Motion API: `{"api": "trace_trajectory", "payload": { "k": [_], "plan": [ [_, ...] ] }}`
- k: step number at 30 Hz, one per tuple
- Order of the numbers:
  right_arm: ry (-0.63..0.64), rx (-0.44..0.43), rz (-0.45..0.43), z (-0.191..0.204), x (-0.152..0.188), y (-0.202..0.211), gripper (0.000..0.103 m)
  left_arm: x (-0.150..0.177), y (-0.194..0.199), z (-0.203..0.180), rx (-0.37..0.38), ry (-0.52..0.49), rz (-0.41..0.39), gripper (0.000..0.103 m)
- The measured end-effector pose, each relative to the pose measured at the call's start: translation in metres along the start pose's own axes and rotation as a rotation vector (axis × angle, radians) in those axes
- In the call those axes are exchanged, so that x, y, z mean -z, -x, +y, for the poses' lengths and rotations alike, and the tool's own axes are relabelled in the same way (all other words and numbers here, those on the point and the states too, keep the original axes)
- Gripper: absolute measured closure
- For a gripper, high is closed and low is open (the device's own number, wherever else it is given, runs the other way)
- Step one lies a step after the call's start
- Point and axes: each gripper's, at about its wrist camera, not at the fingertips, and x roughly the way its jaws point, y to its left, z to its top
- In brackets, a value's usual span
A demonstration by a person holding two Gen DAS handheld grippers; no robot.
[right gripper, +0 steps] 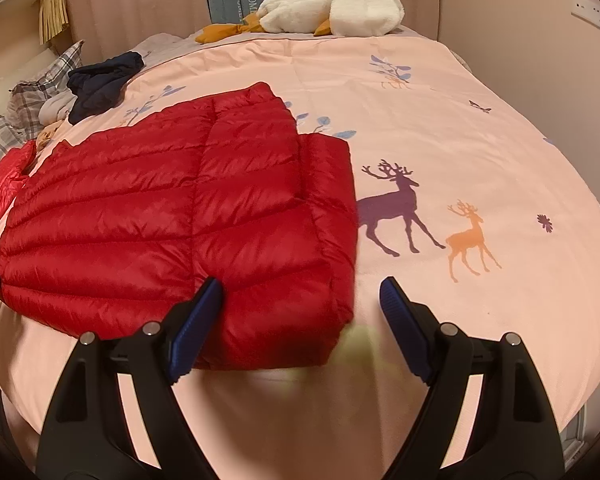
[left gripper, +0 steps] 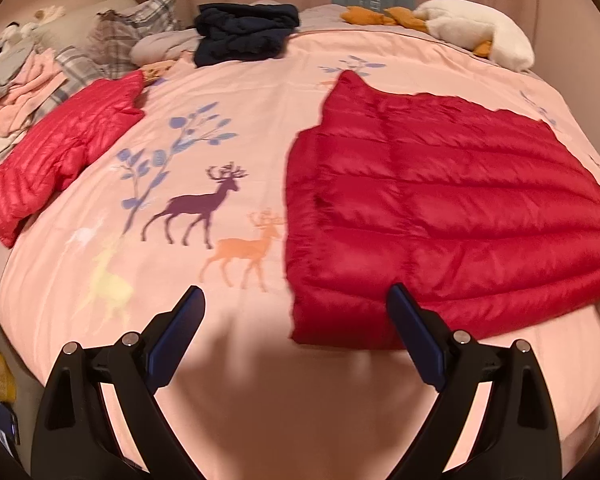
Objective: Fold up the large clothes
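A red down jacket (left gripper: 440,208) is laid flat on a pink bedspread (left gripper: 240,92) printed with deer, its sleeves folded in so that a rough rectangle is formed. In the left wrist view it fills the right half of the frame; in the right wrist view it is seen left of centre (right gripper: 172,220).

The left gripper (left gripper: 296,296) is held above the jacket's near left corner, its jaws spread wide and nothing gripped. The right gripper (right gripper: 300,288) is likewise held wide open over the jacket's near right corner, with nothing clamped.

A second, pinker jacket (left gripper: 64,148) is seen at the left edge, a dark garment (left gripper: 244,32) at upper centre, and a white plush goose (left gripper: 476,28) at upper right.
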Motion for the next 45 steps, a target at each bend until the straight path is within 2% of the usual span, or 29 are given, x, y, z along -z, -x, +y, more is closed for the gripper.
{"api": "trace_trajectory", "payload": {
  "k": [5, 12, 16, 19, 29, 32, 35, 37, 39, 42, 45],
  "plan": [
    [-0.008, 0.024, -0.004, -0.007, 0.001, 0.004, 0.021, -0.002, 0.005, 0.011, -0.017, 0.029, -0.005, 0.010],
    [-0.003, 0.107, -0.037, -0.013, -0.007, 0.030, 0.019, -0.013, 0.033, -0.003, -0.011, -0.008, -0.066, 0.010],
    [-0.003, 0.126, -0.091, -0.014, -0.017, 0.060, 0.011, -0.025, 0.057, -0.016, 0.014, -0.019, -0.114, 0.009],
    [-0.011, 0.122, -0.135, -0.013, -0.028, 0.084, 0.002, -0.035, 0.080, -0.028, 0.023, -0.034, -0.170, 0.001],
    [-0.038, 0.070, -0.242, 0.014, -0.063, 0.159, 0.002, -0.065, 0.161, -0.064, 0.106, -0.065, -0.307, 0.001],
    [-0.022, 0.009, -0.252, 0.027, -0.070, 0.178, 0.002, -0.071, 0.185, -0.070, 0.105, -0.056, -0.340, 0.001],
    [-0.002, -0.036, -0.266, 0.042, -0.076, 0.196, 0.002, -0.079, 0.202, -0.076, 0.096, -0.048, -0.332, 0.001],
    [0.008, -0.054, -0.268, 0.051, -0.078, 0.206, 0.002, -0.080, 0.210, -0.079, 0.139, -0.049, -0.332, 0.001],
    [0.021, -0.072, -0.255, 0.057, -0.080, 0.210, 0.002, -0.081, 0.215, -0.085, 0.148, -0.063, -0.313, 0.001],
    [0.026, -0.117, -0.214, 0.063, -0.079, 0.208, 0.002, -0.077, 0.218, -0.092, 0.144, -0.073, -0.314, 0.001],
    [0.034, -0.118, -0.179, 0.069, -0.072, 0.196, 0.002, -0.071, 0.207, -0.099, 0.113, -0.086, -0.291, 0.001]
  ]
}}
